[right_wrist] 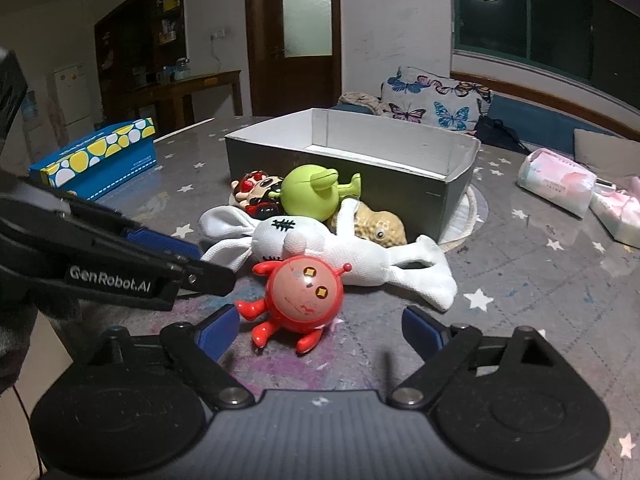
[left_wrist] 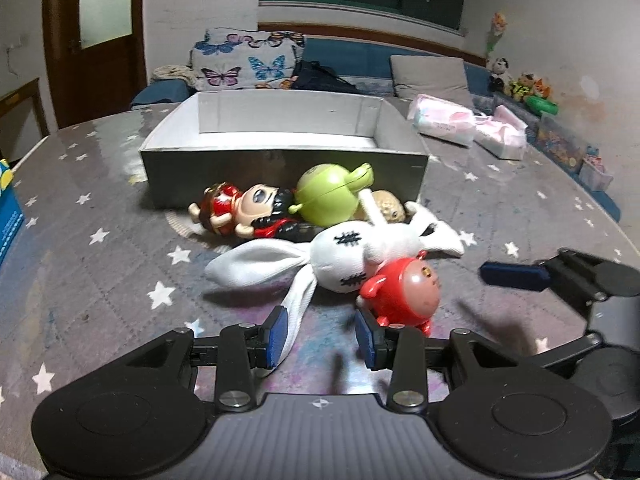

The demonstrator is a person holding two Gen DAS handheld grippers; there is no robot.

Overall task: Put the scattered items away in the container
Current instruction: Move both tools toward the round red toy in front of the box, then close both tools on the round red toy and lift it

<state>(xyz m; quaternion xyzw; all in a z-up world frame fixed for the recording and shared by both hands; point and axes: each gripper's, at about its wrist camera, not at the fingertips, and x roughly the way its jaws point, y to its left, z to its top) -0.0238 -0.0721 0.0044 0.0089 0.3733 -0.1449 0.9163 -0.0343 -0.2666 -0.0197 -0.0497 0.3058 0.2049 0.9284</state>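
Observation:
A grey open box (left_wrist: 280, 172) (right_wrist: 360, 168) stands on the starry tablecloth. In front of it lies a pile of toys: a white plush rabbit (left_wrist: 348, 256) (right_wrist: 320, 246), a red round figure (left_wrist: 404, 292) (right_wrist: 302, 296), a green frog toy (left_wrist: 328, 196) (right_wrist: 310, 194), a big-eyed doll (left_wrist: 248, 212) (right_wrist: 256, 194) and a tan toy (left_wrist: 390, 206) (right_wrist: 376, 226). My left gripper (left_wrist: 320, 338) is open, with one rabbit ear by its left finger and the red figure by its right. My right gripper (right_wrist: 320, 332) is open around the red figure.
A blue and yellow tissue box (right_wrist: 96, 158) sits at the left of the table. Pink wrapped packs (left_wrist: 444, 120) (right_wrist: 556, 186) lie at the right. A sofa with a butterfly cushion (left_wrist: 248, 60) stands behind the table. A white mat edge (right_wrist: 464, 226) shows under the box.

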